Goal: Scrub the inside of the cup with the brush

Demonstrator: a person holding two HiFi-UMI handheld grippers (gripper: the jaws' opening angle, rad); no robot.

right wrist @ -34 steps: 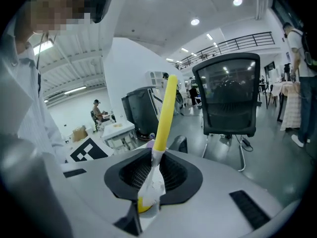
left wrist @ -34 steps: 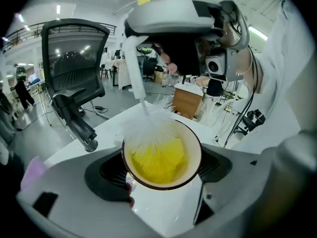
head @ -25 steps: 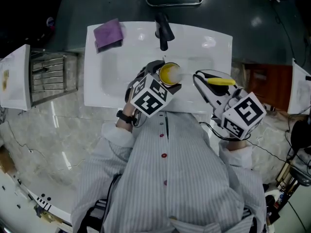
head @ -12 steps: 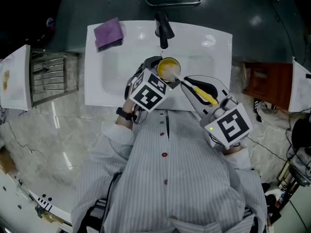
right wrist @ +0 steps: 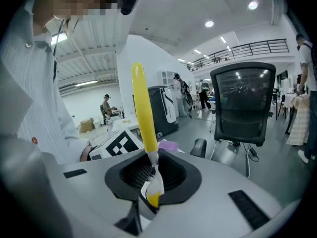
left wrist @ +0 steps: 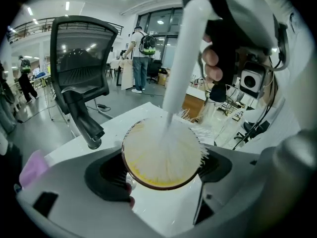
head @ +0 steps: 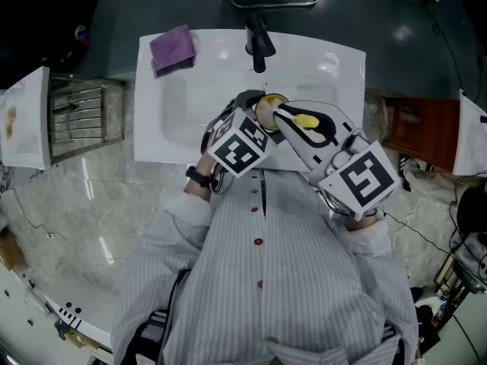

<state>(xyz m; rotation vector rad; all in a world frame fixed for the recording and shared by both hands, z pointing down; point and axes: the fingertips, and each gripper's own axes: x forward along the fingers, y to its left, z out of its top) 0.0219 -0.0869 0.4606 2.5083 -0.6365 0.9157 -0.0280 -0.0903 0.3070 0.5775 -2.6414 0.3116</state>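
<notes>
A purple cloth lies in the far-left corner of the white sink. Over the basin, the left tongs are clamped on a round yellow-lined cup. The white bristles of a yellow-handled brush fill it, its stem pinched in the right tongs

glossy white sink, soft purple cloth, polished veined stone counter, smooth yellow-handled plastic brush.
</notes>
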